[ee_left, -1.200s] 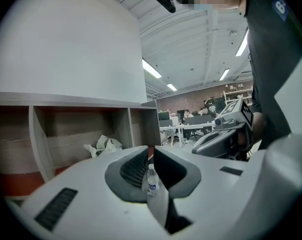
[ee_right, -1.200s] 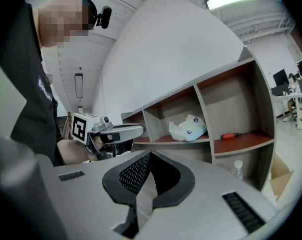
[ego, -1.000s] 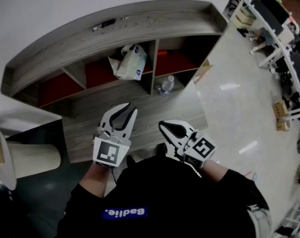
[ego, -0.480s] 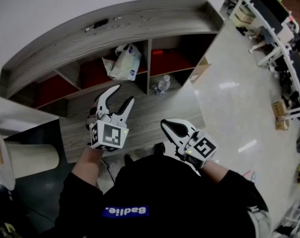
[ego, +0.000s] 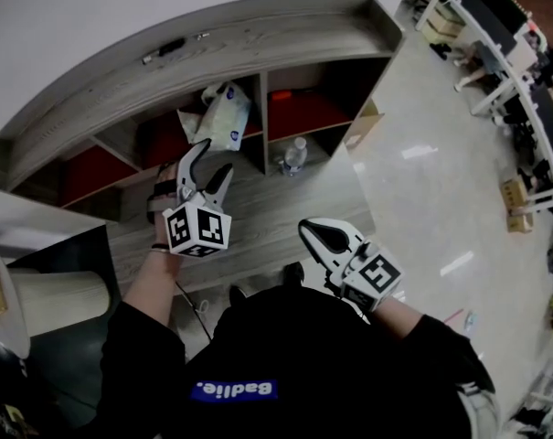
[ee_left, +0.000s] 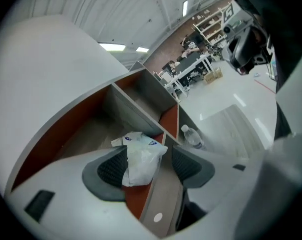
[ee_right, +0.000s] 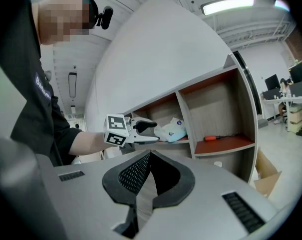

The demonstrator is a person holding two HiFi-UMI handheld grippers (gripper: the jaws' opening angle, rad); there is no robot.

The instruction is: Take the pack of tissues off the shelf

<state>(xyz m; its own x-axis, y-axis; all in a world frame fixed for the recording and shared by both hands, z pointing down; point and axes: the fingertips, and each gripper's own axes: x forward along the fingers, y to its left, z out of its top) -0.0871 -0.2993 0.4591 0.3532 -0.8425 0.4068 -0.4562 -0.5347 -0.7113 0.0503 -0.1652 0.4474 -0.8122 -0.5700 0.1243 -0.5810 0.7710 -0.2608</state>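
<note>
Pack (ego: 223,117) looks soft, light, slippery-wrapped; lies in middle compartment of shelf (ego: 285,39) | left hand-held gripper (ego: 214,156): jaws just opening, spread, empty, near it | right hand-held gripper (ego: 311,231): pressed together | likely best pinched mid-body

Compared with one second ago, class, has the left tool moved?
Yes: the left tool went toward the shelf, nearer the tissues; its jaws have just been opening, gripping nothing.

Open way from the front to the crumpled white plastic pack of tissues (ego: 223,117) in the grey wood-grain shelf (ego: 258,39). Left of the pack, bare red floor (ego: 157,140). Just right of it, an upright grey divider panel (ego: 260,128); beyond that and lower, a clear plastic water bottle (ego: 295,156).
</note>
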